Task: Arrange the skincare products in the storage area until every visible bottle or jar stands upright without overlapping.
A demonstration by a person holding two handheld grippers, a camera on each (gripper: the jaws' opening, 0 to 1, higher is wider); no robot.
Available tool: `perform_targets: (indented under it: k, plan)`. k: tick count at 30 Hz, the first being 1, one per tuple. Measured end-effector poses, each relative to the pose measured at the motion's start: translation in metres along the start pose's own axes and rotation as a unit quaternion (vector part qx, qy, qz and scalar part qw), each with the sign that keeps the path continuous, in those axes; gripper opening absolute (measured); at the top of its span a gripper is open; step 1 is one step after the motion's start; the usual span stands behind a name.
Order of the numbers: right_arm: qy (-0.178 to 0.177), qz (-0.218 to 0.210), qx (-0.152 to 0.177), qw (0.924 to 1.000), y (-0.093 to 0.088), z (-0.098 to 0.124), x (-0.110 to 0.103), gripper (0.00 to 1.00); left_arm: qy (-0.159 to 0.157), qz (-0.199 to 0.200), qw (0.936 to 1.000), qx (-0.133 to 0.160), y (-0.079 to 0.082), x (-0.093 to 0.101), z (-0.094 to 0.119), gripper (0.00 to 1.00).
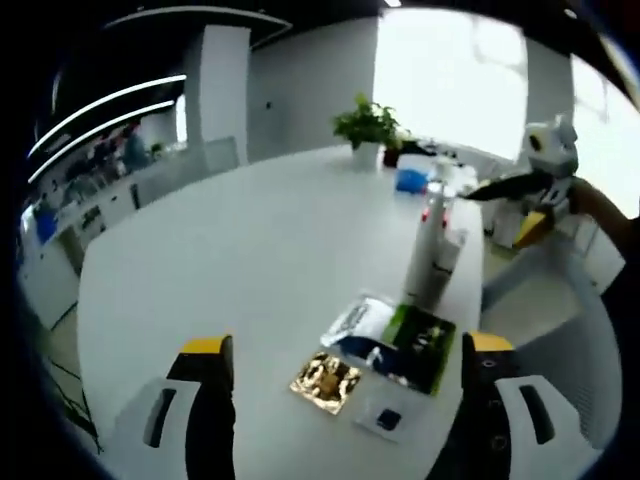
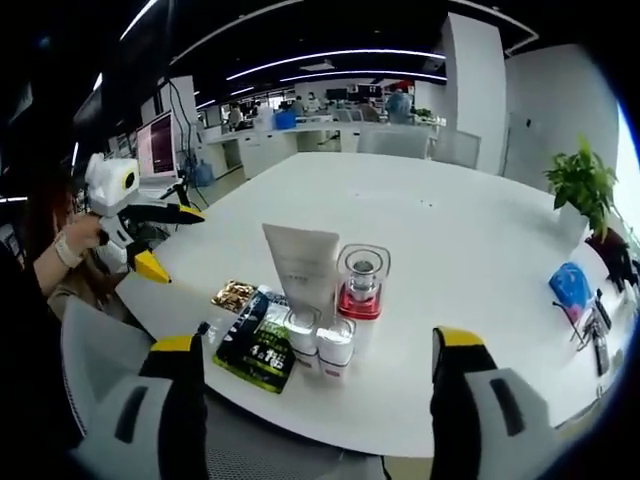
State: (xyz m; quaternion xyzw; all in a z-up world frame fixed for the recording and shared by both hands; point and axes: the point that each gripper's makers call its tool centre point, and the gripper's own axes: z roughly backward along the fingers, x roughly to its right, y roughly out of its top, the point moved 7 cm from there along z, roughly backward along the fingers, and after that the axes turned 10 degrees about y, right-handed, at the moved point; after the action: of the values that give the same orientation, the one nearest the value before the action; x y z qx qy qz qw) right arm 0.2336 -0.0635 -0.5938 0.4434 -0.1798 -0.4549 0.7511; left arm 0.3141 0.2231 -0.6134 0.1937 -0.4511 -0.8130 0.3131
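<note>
Both grippers hover with fingers released, grasping nothing. Between the right gripper [image 2: 315, 375] fingers, on the worktop [image 2: 450, 230], one tube [image 2: 300, 268] stands cap-down, long axis vertical, one clear-topped bottle [image 2: 362, 282] just beside it, two sachets [image 2: 258, 340] lying flat. The left gripper [image 1: 345, 375] faces them from across.

We see strong daylight from the window [image 1: 450, 75] in the left gripper view; it blows out to pure white and washes the far end of the table [image 1: 250, 250] pale. That view is soft and slightly blurred throughout. The right gripper view is sharper, lit by ceiling strip lights [image 2: 340, 60] against a dark ceiling. Shadows on the table are faint. Both views bend straight lines hard toward the edges, and detail smears there.
</note>
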Motion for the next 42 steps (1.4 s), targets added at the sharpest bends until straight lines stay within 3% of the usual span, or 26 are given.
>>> perform_targets:
  k: [3,6,9,21,25,29,42]
  plan:
    - [0.001,0.0,0.004,1.0,0.0,0.0,-0.001,0.97,0.016,0.011,0.9997,0.013,0.001,-0.001,0.011,0.9]
    - [0.002,-0.001,0.005,1.0,-0.002,0.0,-0.002,0.98,0.021,0.021,0.9994,0.019,0.001,0.002,0.018,0.95]
    - [0.003,0.0,0.004,1.0,-0.004,0.001,-0.003,0.99,0.03,0.024,0.999,0.022,0.002,0.018,0.025,0.95]
    - [-0.003,0.004,0.003,1.0,-0.007,0.012,-0.008,0.99,0.055,0.065,0.9959,0.032,-0.009,0.016,0.049,0.97]
    - [-0.005,0.006,0.0,1.0,-0.009,0.013,-0.01,0.99,0.077,0.086,0.9926,0.039,-0.017,0.009,0.059,0.97]
    - [-0.008,0.003,0.009,0.9999,-0.012,0.017,-0.01,0.99,0.091,0.104,0.9902,0.024,-0.027,0.005,0.065,0.97]
    - [0.012,0.002,0.024,0.9996,-0.018,0.016,-0.012,0.99,0.126,0.136,0.982,0.036,-0.033,0.013,0.082,0.97]
